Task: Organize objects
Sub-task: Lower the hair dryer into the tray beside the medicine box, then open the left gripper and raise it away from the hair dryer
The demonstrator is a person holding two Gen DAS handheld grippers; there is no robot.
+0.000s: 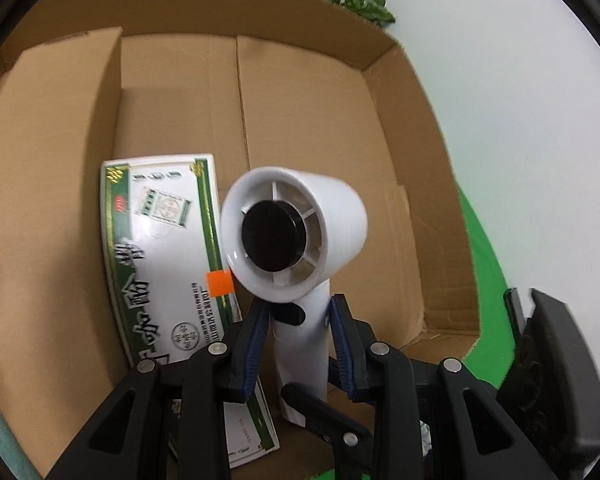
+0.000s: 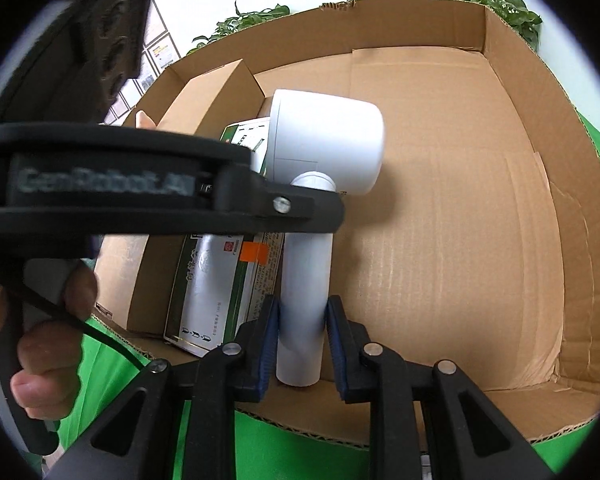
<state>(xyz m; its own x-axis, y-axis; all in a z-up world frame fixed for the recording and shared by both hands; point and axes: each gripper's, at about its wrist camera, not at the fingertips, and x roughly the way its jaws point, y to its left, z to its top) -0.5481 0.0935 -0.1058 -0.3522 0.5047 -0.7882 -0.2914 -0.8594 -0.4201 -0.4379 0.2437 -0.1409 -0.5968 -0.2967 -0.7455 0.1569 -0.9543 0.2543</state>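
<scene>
Gripping the white hair dryer [image 1: 296,236] by its handle, both left gripper [image 1: 300,332] and right gripper [image 2: 302,336] are clenched. It hangs inside the cardboard box [image 2: 480,200], seemingly beside a green-and-white carton [image 1: 160,248].

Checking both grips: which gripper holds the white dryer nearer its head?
The left gripper: it clamps the white dryer just under the head; the right gripper clamps the handle's end.

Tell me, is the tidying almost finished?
Partly. Done: a green-and-white packet and a brown carton already sit in the big box. In hand: both hand-held grippers, left and right, are clamped on the handle of the white fan, holding it over the box floor. Left: setting the fan down and letting go. Whether more things wait outside the box can't be seen.
</scene>
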